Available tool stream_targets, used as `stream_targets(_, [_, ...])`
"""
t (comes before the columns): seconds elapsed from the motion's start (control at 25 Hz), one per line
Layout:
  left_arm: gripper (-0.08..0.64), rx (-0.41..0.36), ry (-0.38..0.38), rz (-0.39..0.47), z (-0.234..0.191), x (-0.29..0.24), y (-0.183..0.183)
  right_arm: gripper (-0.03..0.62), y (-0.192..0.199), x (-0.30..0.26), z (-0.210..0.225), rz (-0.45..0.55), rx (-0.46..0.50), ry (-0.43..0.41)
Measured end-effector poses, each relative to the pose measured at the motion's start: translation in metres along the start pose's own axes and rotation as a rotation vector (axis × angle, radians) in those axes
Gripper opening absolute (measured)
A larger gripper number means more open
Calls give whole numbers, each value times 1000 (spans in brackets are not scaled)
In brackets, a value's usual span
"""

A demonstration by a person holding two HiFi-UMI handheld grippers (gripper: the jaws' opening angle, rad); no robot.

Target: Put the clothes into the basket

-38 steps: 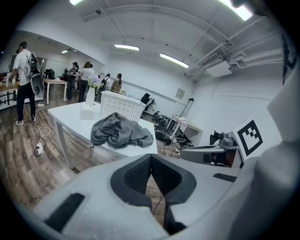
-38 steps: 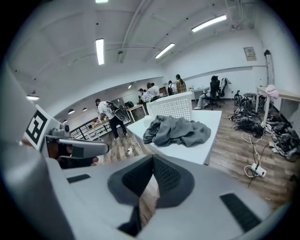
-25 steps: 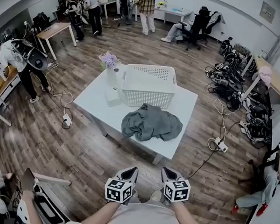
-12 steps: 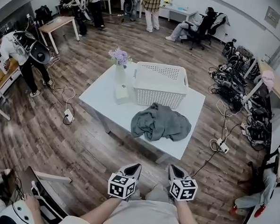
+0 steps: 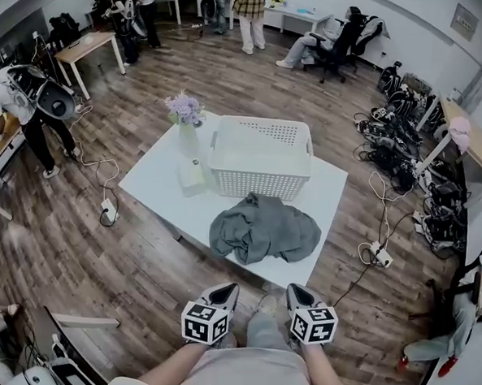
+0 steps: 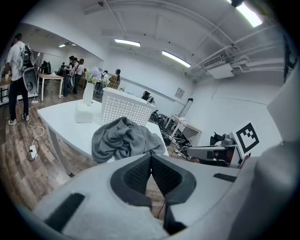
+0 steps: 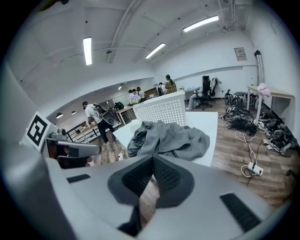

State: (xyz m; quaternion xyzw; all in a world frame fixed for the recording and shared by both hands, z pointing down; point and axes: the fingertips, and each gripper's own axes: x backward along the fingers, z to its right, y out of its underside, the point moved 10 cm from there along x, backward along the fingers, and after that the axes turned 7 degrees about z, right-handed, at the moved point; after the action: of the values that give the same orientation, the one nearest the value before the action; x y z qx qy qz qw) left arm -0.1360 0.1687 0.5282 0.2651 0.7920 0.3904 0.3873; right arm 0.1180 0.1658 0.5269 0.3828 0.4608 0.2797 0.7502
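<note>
Near the front edge of the white table (image 5: 156, 189) lies a crumpled grey garment (image 5: 265, 230), touching the white perforated basket (image 5: 260, 158) behind it (a flower vase (image 5: 188, 138) stands beside). Left gripper (image 5: 222, 295) and right gripper (image 5: 300, 296) hang short of the table, jaws together, empty.

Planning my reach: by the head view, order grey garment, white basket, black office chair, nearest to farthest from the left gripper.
1. Grey garment, table's near edge.
2. White basket, behind it.
3. Black office chair, far wall.
</note>
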Motion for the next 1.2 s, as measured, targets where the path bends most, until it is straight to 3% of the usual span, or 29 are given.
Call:
stream_targets(0.32, [12, -20, -39, 29, -6, -72, -52, 14, -61, -62, 29, 5, 90, -95])
stream_targets(0.6, [12, -13, -100, 55, -11, -108, -75, 12, -83, -86, 67, -31, 131, -141])
stream_targets(1.2, [12, -41, -79, 9, -41, -116, -93, 12, -98, -115, 59, -35, 93, -117])
